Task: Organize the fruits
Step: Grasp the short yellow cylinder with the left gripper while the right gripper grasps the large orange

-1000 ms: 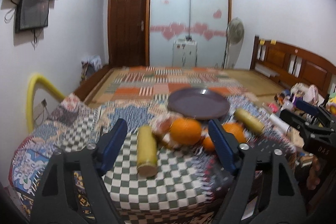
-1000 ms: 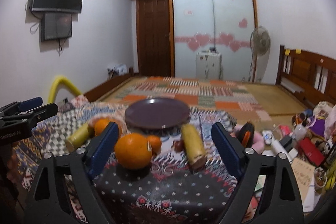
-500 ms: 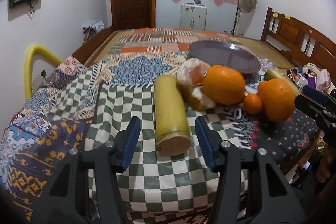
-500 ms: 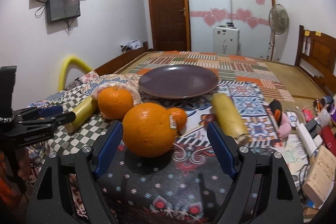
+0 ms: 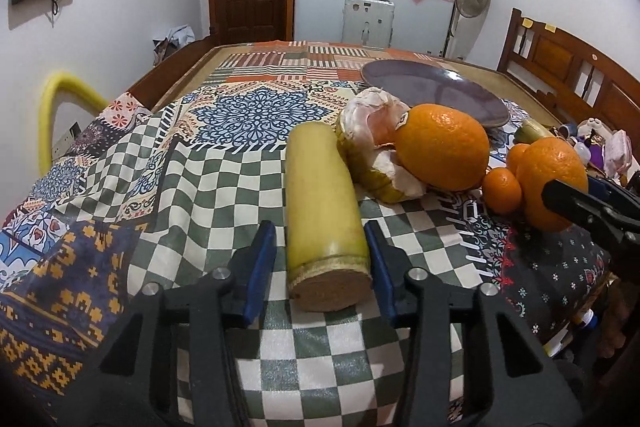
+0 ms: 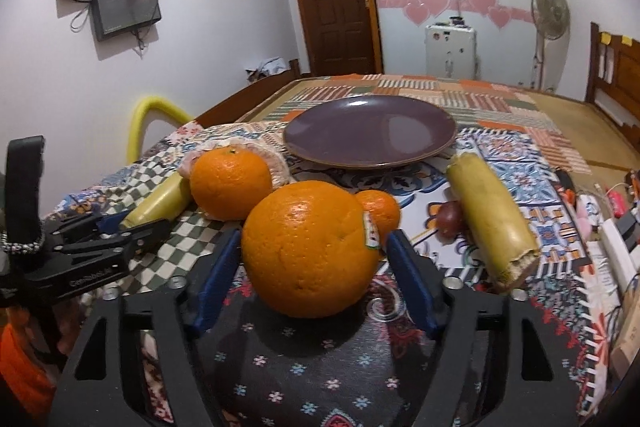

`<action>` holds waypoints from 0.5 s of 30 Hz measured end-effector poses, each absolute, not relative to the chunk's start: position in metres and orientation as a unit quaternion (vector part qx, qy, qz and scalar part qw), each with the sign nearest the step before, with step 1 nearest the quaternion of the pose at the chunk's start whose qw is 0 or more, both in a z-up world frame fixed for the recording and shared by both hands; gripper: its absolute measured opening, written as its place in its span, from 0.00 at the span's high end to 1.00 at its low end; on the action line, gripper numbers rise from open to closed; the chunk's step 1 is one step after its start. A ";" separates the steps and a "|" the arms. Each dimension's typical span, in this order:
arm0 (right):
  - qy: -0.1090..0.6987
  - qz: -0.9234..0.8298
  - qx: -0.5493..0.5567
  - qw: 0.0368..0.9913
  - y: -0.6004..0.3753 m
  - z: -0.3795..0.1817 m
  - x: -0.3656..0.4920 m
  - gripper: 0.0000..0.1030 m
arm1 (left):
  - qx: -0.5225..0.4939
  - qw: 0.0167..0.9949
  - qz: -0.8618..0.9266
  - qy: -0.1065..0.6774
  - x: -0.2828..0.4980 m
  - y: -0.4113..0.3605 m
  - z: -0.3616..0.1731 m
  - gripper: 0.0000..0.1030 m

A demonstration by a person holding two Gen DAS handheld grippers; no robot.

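In the left wrist view, my left gripper (image 5: pixel 320 267) is open with its blue pads either side of the near end of a yellow sugarcane piece (image 5: pixel 320 195); the right pad touches it. Behind lie a peeled pomelo (image 5: pixel 368 139), an orange (image 5: pixel 440 147), a small tangerine (image 5: pixel 502 189) and a purple plate (image 5: pixel 432 87). In the right wrist view, my right gripper (image 6: pixel 312 259) is open around a large stickered orange (image 6: pixel 308 247) without clear contact. A second orange (image 6: pixel 230 183), tangerine (image 6: pixel 380 207), second sugarcane piece (image 6: pixel 492 215) and the plate (image 6: pixel 368 131) lie beyond.
The fruit lies on a patchwork cloth (image 5: pixel 200 187) over a table. A small dark grape-like fruit (image 6: pixel 448 217) sits beside the right cane. Clutter lies off the table's right side (image 6: pixel 608 227). A yellow curved tube (image 6: pixel 144 115) stands at the left; a bed lies behind.
Both grippers have moved down and forward to the table. The left one has narrowed around the cane's end, the right one around the large orange.
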State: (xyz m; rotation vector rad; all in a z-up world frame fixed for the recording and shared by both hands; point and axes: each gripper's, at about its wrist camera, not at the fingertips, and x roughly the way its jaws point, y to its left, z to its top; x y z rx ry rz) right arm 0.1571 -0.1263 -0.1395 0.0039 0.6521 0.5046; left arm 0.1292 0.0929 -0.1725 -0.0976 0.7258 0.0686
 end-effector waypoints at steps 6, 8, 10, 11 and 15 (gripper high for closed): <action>0.322 0.239 -0.007 0.916 -0.125 -0.138 0.153 0.36 | -0.036 0.931 0.036 0.362 0.127 0.090 -0.170 0.64; 0.324 0.237 -0.006 0.916 -0.126 -0.138 0.152 0.36 | -0.034 0.929 0.033 0.366 0.121 0.090 -0.169 0.64; 0.326 0.235 -0.002 0.916 -0.130 -0.138 0.149 0.36 | -0.034 0.927 0.030 0.372 0.114 0.090 -0.168 0.64; 0.326 0.234 0.000 0.916 -0.132 -0.137 0.149 0.36 | -0.035 0.926 0.028 0.375 0.111 0.091 -0.168 0.64; 0.321 0.227 0.002 0.920 -0.139 -0.133 0.143 0.37 | -0.031 0.920 0.017 0.390 0.095 0.092 -0.165 0.64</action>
